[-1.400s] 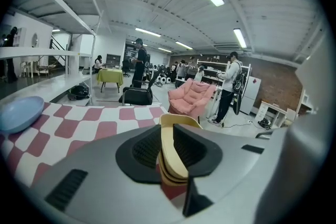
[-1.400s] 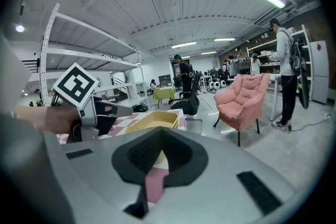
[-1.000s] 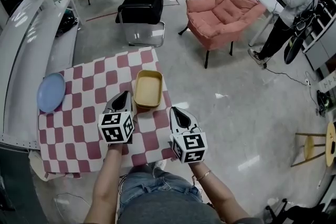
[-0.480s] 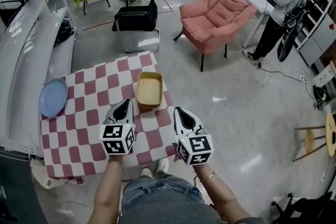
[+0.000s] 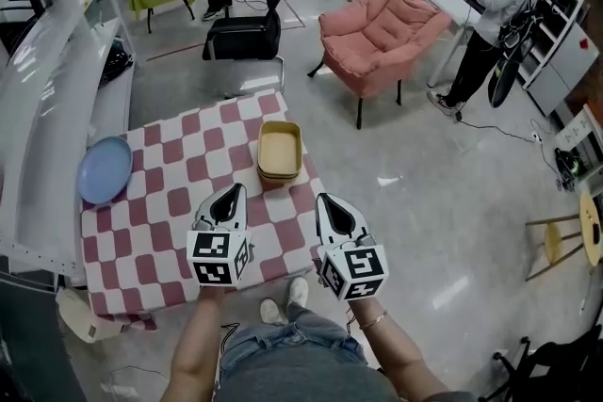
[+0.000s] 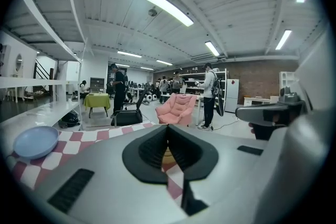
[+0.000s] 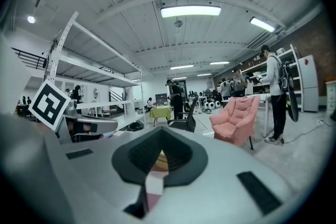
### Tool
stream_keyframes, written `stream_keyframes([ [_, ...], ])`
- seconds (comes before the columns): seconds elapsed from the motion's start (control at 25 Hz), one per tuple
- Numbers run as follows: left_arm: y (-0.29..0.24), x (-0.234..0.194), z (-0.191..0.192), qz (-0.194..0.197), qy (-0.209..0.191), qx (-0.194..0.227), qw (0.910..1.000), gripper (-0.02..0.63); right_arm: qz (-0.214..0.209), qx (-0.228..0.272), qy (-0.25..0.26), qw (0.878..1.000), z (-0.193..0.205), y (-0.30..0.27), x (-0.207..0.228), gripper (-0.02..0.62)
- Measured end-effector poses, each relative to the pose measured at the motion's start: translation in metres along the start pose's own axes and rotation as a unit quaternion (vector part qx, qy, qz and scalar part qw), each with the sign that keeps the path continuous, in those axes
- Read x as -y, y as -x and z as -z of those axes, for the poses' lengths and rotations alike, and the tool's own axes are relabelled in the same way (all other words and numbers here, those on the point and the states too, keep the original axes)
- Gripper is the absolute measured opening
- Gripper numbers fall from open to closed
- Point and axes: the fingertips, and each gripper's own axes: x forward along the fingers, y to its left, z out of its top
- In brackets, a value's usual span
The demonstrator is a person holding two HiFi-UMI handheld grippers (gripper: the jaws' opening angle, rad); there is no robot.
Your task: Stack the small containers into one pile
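One pile of yellow containers (image 5: 280, 150) is seen on the checked table (image 5: 160, 202), toward its far edge. They are nested one inside another, and how many are in it cannot be counted. No loose container is seen elsewhere, so the stacking is judged done. A blue plate (image 5: 105, 169) is set well apart at the table's left edge and is no part of the pile.

The left gripper (image 5: 232, 196) is held over the near part of the table, its jaws brought together with nothing between them. The right gripper (image 5: 330, 202) is held at the table's near right edge, likewise closed and empty. Both are pointed toward the pile but kept short of it. This is read as a rest pose: nothing is left to be carried, so no grip is needed.

Beyond the table, a black chair (image 5: 243, 38) and a pink armchair (image 5: 377, 24) are seen on the floor.
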Motion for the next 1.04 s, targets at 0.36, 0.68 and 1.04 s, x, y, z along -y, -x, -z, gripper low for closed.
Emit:
stream_keyframes([
  [0.36, 0.039, -0.005, 0.005, 0.01, 0.0, 0.007, 0.9999, 0.017, 0.008, 0.019, 0.004, 1.0, -0.003, 0.025, -0.035, 0.009],
  [0.68, 0.051, 0.003, 0.005, 0.02, 0.0, 0.013, 0.9997, 0.017, 0.009, 0.028, 0.006, 1.0, -0.005, 0.037, -0.042, 0.009],
  [1.04, 0.056, 0.013, 0.013, 0.022, 0.009, 0.008, 0.9997, 0.017, 0.014, 0.025, 0.003, 1.0, 0.0, 0.044, -0.038, 0.009],
])
